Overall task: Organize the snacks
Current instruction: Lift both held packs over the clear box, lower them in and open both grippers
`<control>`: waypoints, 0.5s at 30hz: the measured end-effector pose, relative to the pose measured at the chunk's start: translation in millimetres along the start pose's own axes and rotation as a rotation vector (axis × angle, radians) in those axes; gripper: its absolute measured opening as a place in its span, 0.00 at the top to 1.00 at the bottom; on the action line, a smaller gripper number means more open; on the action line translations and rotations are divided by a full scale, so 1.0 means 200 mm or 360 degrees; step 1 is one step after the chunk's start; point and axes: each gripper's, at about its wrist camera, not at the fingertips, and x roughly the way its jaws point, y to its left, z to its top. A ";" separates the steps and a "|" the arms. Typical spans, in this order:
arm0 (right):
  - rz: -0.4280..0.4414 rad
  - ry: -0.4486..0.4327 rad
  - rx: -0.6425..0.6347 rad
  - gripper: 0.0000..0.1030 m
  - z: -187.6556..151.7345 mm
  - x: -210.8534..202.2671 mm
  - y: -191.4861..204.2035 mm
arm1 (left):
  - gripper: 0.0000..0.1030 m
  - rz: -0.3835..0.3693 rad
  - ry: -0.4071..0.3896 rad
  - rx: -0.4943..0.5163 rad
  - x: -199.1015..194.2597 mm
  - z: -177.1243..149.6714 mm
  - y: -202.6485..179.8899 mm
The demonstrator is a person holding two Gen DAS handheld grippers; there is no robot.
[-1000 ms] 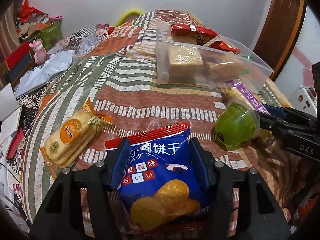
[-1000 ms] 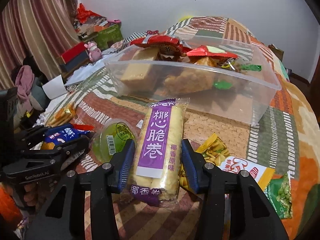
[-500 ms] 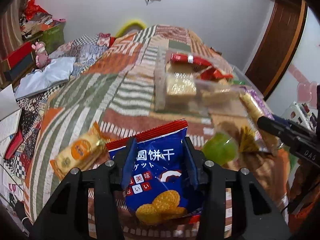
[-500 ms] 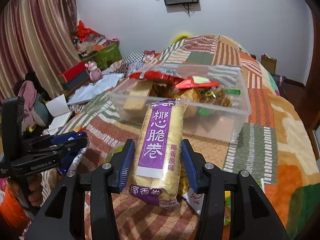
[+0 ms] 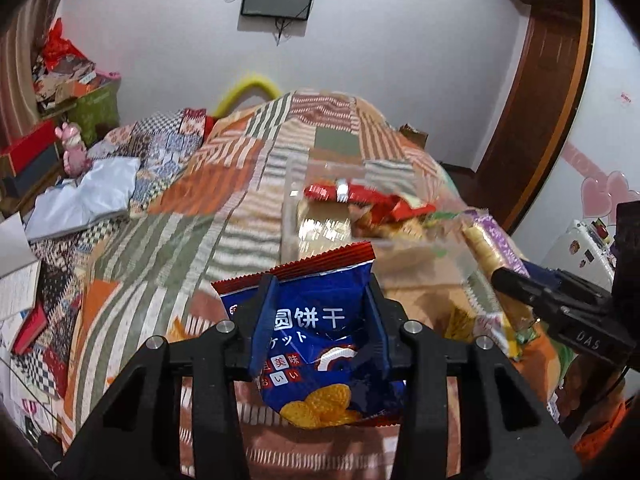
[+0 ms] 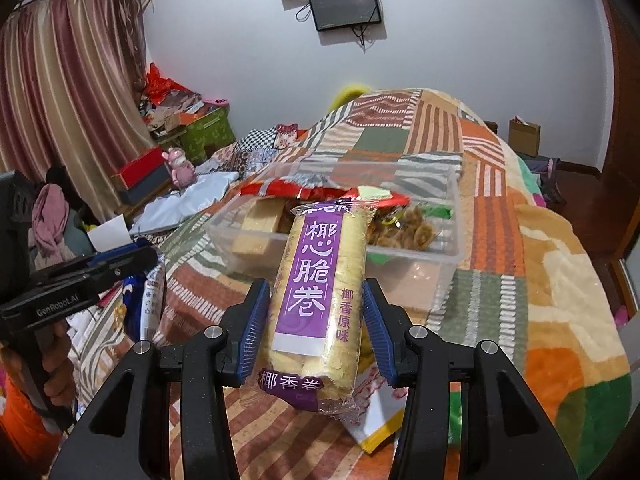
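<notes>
My left gripper (image 5: 319,286) is closing its jaws on a blue biscuit bag (image 5: 320,320), and the pads press its sides. The bag hangs above the patchwork bedspread (image 5: 224,216). My right gripper (image 6: 314,292) is shut on a long yellow roll pack with a purple label (image 6: 316,280), also held off the bed. Beyond both stands a clear plastic box (image 6: 440,264) with several snacks in it, among them red packets (image 5: 344,194). In the right wrist view the left gripper (image 6: 148,256) and its bag (image 6: 148,300) show at the left. The right gripper (image 5: 500,278) with its roll (image 5: 488,248) shows at the right of the left wrist view.
Loose snack packets (image 6: 376,428) lie on the bed under the right gripper. A hand (image 6: 56,364) grips the left handle. At the left are a pink toy (image 6: 182,166), boxes (image 6: 140,176) and papers. A brown door (image 5: 536,120) stands at the right.
Both grippers have risen with their packets, so the box now sits lower and farther away. The left jaws have narrowed on the blue bag. The green jelly cup has dropped out of view.
</notes>
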 end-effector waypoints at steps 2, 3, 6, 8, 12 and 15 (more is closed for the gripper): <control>-0.0010 -0.0018 0.0001 0.57 0.02 -0.01 -0.01 | 0.60 -0.0003 -0.0026 0.0015 -0.01 0.04 -0.02; -0.0014 -0.0029 0.0003 0.57 0.04 -0.01 -0.02 | 0.60 -0.0007 -0.0040 0.0020 0.00 0.07 -0.04; -0.0029 -0.0058 0.0007 0.57 0.07 -0.03 -0.04 | 0.60 -0.0016 -0.0072 0.0028 0.01 0.14 -0.07; -0.0041 -0.0071 0.0006 0.57 0.10 -0.03 -0.05 | 0.60 -0.0027 -0.0092 0.0034 0.02 0.18 -0.09; -0.0064 -0.0094 0.0004 0.57 0.15 -0.01 -0.08 | 0.60 -0.0026 -0.0127 0.0057 0.07 0.28 -0.14; -0.0072 -0.0107 0.0014 0.57 0.18 0.01 -0.11 | 0.60 -0.0014 -0.0143 0.0072 0.12 0.34 -0.17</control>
